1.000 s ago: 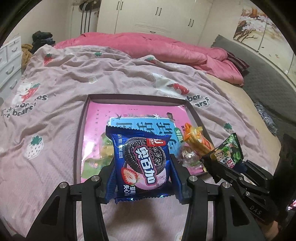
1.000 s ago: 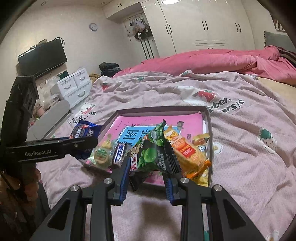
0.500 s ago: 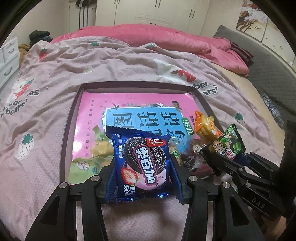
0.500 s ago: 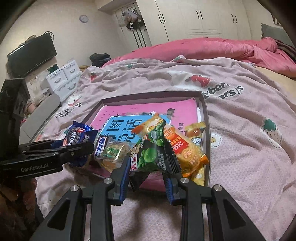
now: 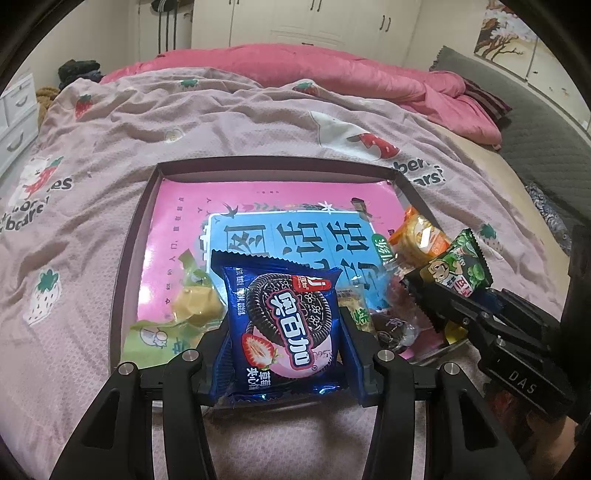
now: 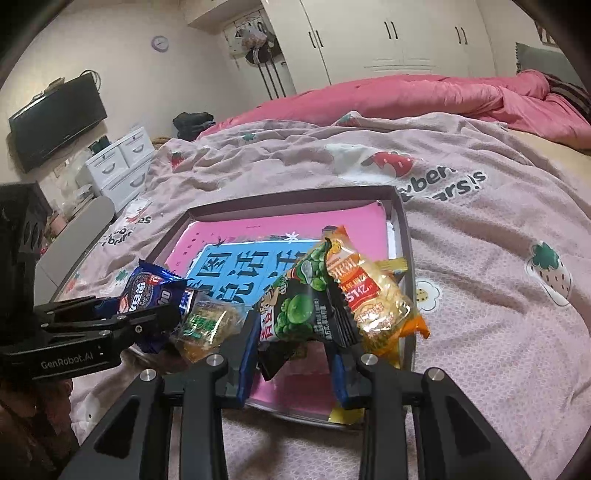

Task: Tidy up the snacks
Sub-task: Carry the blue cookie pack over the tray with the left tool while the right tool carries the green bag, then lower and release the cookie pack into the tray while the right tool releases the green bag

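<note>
Low in the left wrist frame, your left tongs (image 5: 282, 354) are clamped on the cookie pack (image 5: 282, 328), held over the tray's (image 5: 125, 266) near edge. At lower center of the right wrist frame, your right tongs (image 6: 295, 363) pinch the pea bag (image 6: 301, 314), beside an orange packet (image 6: 373, 295) above the tray on the bed (image 6: 480, 280).

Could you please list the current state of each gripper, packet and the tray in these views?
Left gripper: shut on the blue Oreo packet, held upright.
Right gripper: shut on the green pea packet.
Orange cracker packet: sealed, lying at the tray's right side.
Tray: open, lined with a pink book, on the bedspread.
Wardrobe doors: closed.
</note>
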The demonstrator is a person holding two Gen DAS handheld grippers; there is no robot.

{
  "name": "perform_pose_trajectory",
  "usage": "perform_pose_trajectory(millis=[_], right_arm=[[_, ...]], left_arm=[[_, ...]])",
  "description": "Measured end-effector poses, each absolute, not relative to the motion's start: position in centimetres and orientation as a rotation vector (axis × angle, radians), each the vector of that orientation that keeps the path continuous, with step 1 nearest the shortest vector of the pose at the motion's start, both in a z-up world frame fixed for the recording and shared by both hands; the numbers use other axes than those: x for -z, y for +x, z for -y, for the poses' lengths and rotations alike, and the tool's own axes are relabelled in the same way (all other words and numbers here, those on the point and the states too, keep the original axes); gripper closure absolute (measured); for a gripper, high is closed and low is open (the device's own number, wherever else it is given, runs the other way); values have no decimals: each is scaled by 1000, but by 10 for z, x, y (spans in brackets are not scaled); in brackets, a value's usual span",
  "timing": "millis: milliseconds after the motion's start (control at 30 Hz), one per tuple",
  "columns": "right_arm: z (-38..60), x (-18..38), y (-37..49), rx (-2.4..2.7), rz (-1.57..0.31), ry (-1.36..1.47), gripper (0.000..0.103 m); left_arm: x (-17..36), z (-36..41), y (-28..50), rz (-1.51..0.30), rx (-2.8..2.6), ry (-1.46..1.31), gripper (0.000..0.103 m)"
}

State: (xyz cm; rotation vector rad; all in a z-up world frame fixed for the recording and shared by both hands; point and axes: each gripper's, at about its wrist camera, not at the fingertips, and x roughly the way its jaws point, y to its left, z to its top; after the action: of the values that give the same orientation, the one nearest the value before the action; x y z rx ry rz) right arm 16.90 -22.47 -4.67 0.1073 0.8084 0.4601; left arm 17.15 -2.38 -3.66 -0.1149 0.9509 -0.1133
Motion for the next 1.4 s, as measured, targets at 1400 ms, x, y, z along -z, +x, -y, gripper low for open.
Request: perform_pose_trajectory(millis=[1400], right_arm=[[230, 33, 152, -437, -794, 83, 55]], left_arm=[[35, 20, 169, -944, 101, -112, 49]])
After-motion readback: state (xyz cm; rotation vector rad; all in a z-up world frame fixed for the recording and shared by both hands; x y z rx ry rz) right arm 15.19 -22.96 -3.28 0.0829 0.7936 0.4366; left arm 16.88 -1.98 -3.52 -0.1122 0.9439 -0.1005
